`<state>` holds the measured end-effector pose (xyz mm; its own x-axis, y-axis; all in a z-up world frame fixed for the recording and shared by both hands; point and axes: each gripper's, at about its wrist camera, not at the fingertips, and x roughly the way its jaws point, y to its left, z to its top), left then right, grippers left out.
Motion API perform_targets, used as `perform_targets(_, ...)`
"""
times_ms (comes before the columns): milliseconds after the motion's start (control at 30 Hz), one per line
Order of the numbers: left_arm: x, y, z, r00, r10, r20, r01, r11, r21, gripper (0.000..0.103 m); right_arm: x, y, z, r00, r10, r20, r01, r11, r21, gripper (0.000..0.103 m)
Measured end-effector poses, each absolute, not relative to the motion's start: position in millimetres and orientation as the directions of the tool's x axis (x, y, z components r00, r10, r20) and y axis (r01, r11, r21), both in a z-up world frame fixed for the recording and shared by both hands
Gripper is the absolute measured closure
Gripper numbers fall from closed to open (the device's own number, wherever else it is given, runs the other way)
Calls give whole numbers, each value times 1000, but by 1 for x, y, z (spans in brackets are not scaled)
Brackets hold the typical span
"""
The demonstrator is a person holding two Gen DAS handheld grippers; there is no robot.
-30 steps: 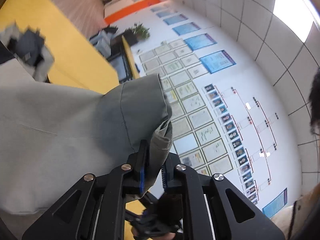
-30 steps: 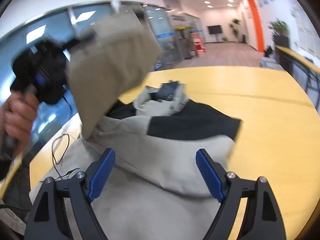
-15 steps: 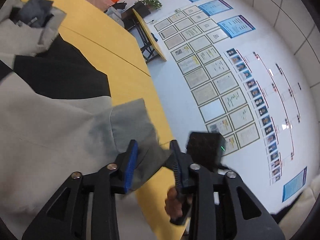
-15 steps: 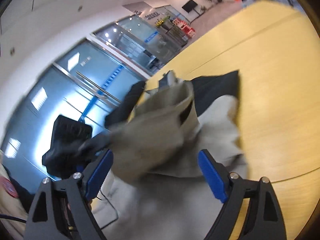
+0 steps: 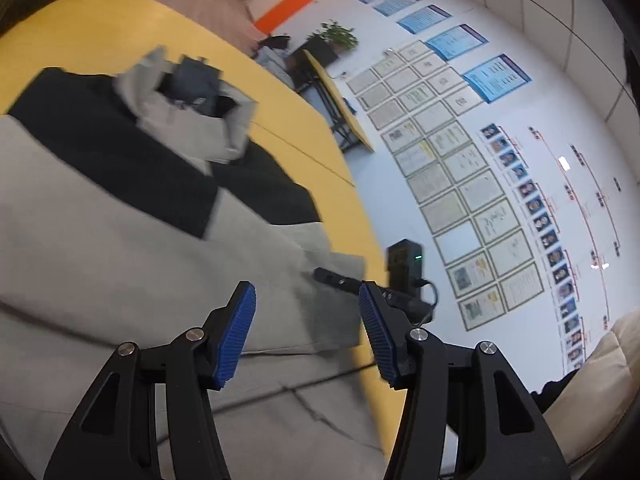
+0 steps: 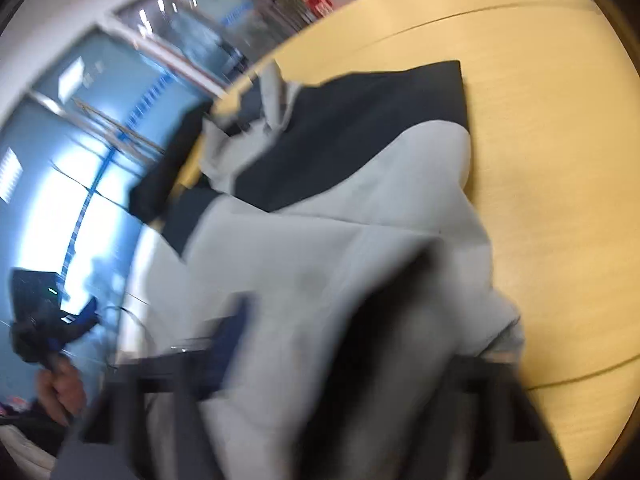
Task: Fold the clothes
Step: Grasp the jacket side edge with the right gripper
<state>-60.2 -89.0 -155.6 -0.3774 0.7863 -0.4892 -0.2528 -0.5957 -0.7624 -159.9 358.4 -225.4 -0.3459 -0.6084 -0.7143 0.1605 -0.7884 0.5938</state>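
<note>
- Grey-and-black fabric jacket with a grey hooded collar [image 5: 120, 216] lies spread on the yellow wooden worktop [image 5: 304, 128]; black yoke and collar toward 11 o'clock in the left wrist view, grey body running down to 6 o'clock.
- Grey sleeve cuff [image 5: 332, 300] lies flat on the grey body near the worktop's edge, at about 5 o'clock from the collar. It looks laid across the torso for the fold.
- Left tool [image 5: 306, 332]: jaws opening, blue ribbed pads apart, nothing pressed between them; cuff lies beyond the tips. Judged released so the sleeve stays where it was laid.
- Right tool [image 6: 320, 360]: heavily blurred in its own view, jaws closing. Grey cloth bunches right over where the fingers should be, at 6 o'clock, but whether the pads already pinch it can't be told.
- In the left view the right tool shows as a black tip touching or just over the cuff at 3 o'clock of the left tool's gap, likely there to pin or take over the sleeve.
- In the right view the left tool sits at 8 o'clock, off the jacket, a person's hand [image 6: 60, 388] gripping its handle.
- Judged step: sleeve fold-in on one side; body folds not yet made.
- Risk: loose cuff may slide off the slick grey body if tugged.
</note>
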Motion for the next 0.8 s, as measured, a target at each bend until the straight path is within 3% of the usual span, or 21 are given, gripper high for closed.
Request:
perform_targets(100, -65, -124, -167, -394, 752, -528, -243, -639, -729, 50, -162, 339, -178, -410, -636, -654, 277, -770, 575, 91)
perform_targets(200, -76, -150, -177, -402, 725, -560, -260, -676, -689, 47, -166, 318, -118, -489, -696, -526, 435, -717, 545, 93)
perform_targets(267, -87, -161, -189, -391, 719, -575, -261, -686, -679, 45, -182, 328, -124, -532, -668, -519, 403, -740, 539, 93)
perform_targets(400, -98, -166, -220, -300, 736, -606, -245, -674, -697, 45, -215, 359, -198, -477, -598, -645, 213, -790, 575, 93)
perform_targets(500, -84, -168, -232, -276, 738, -615, -249, -673, -696, 44, -213, 365, -235, -387, -589, -709, 192, -804, 563, 92)
perform_targets(600, -72, -178, -241, -282, 717, -638, -222, -695, -684, 44, -205, 369, -242, -344, -557, -756, 190, -830, 525, 84)
perform_targets(633, -69, -182, -241, -289, 714, -638, -219, -698, -682, 44, -202, 370, -236, -340, -535, -773, 193, -845, 499, 70)
perform_targets(667, -67, -186, -240, -296, 713, -635, -217, -698, -682, 44, -201, 370, -229, -344, -505, -792, 194, -863, 466, 48)
perform_targets(733, -64, -197, -231, -322, 703, -635, -237, -709, -665, 42, -193, 368, -200, -360, -476, -802, 227, -879, 419, 30)
perform_targets(800, -63, -204, -224, -337, 693, -637, -268, -719, -641, 32, -190, 366, -169, -390, -442, -807, 270, -893, 359, 29)
